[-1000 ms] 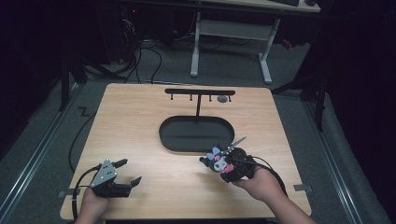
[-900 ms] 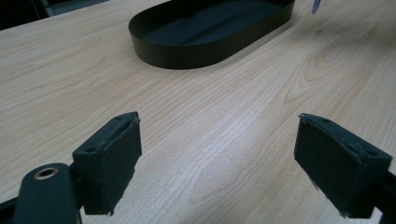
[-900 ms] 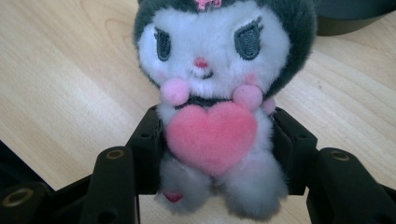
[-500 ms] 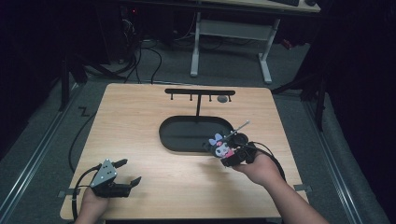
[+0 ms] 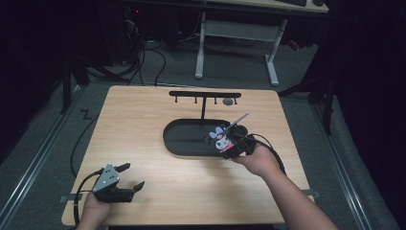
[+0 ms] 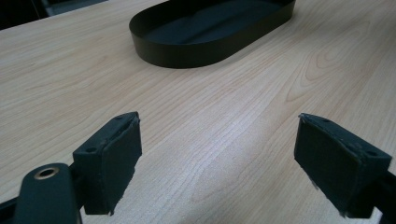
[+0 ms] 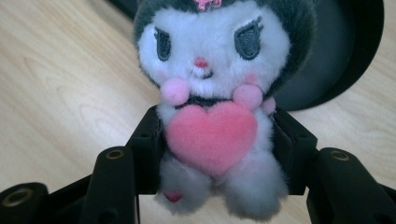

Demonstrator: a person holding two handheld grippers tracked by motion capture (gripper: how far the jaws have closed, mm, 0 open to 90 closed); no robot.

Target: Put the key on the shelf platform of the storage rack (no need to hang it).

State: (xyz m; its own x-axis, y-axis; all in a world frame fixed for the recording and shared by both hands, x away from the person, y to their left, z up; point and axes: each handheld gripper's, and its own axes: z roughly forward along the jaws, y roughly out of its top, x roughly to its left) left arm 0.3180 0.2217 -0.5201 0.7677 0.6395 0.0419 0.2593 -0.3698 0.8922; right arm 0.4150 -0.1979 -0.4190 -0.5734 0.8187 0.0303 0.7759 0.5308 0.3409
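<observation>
- The plush toy [image 7: 212, 121] is clamped at its body by the right gripper [image 5: 229, 146], right of frame centre, seemingly over the black tray [image 5: 186, 139] rim.
- The left gripper [image 5: 125, 178] is held wide apart, empty, at lower left.

One plush toy [image 5: 221, 140], one black oval tray [image 5: 184, 139], one hook rack [image 5: 205, 95], two tongs.

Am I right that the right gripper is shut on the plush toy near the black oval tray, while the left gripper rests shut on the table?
Not quite. The left gripper is open: the left gripper view shows its jaws wide apart over bare table. The rest holds: the right gripper is shut on the plush toy near the black oval tray.
</observation>
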